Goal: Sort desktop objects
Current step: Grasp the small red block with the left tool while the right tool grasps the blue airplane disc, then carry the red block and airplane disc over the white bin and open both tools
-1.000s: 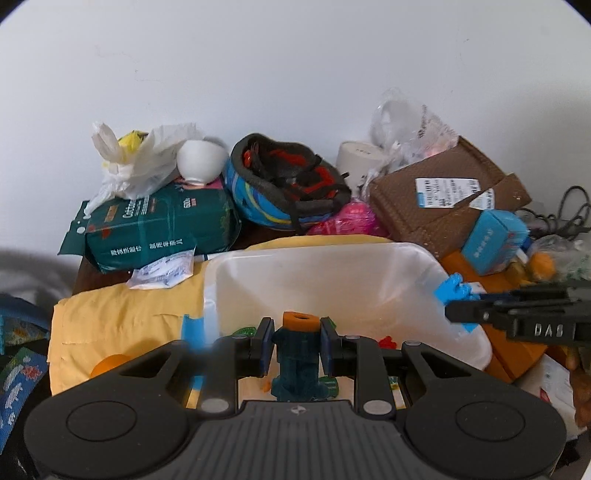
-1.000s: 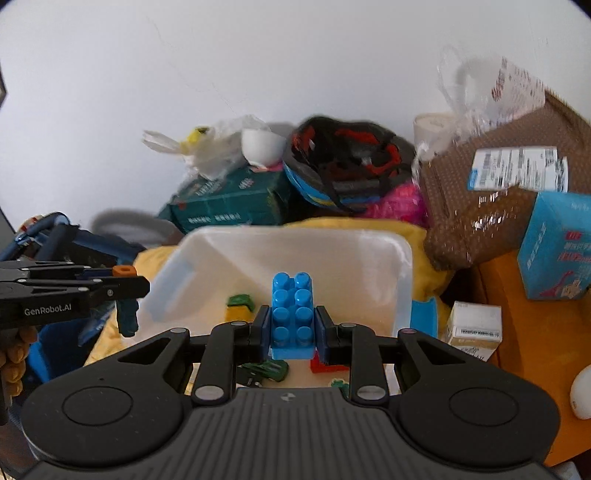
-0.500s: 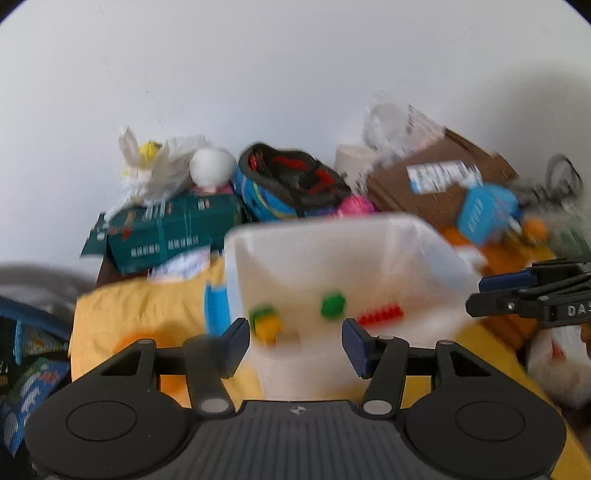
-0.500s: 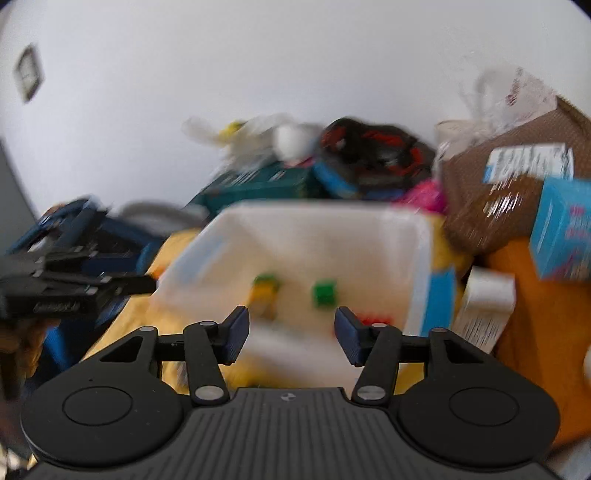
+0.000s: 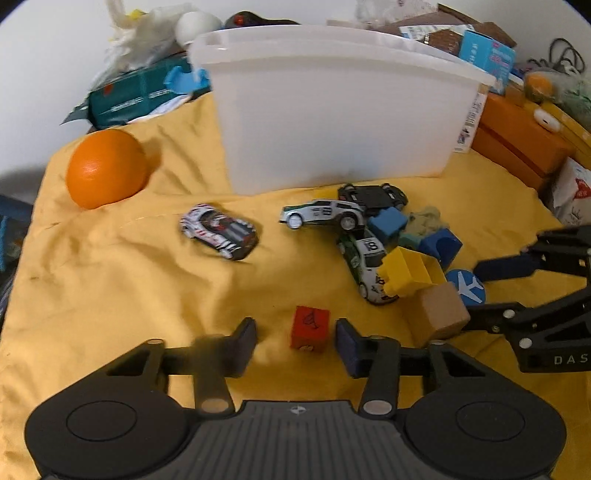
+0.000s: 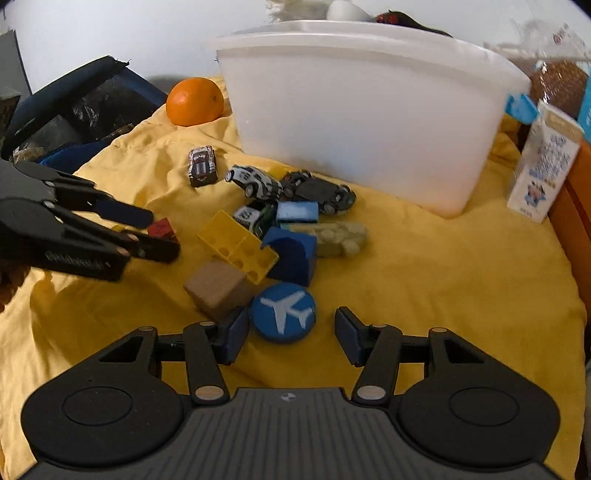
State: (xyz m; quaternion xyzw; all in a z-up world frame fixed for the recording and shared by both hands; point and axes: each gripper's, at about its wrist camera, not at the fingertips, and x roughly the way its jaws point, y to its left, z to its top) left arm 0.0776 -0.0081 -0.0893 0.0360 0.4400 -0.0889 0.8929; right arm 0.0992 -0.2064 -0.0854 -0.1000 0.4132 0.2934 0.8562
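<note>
Left wrist view: left gripper (image 5: 295,338) closing, empty, straddling the red cube (image 5: 309,328) to lift it; right gripper (image 6: 291,329) closing, ungripped, around the airplane disc (image 6: 283,316).

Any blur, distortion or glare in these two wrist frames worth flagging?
Left wrist view: its own left finger is smeared by motion as the jaws close, the red cube between them stays sharp, and the bin bows from the fisheye. Right wrist view: mostly sharp, the bin rim curves, the carton at the edge is soft, and a small highlight sits on the orange.
</note>
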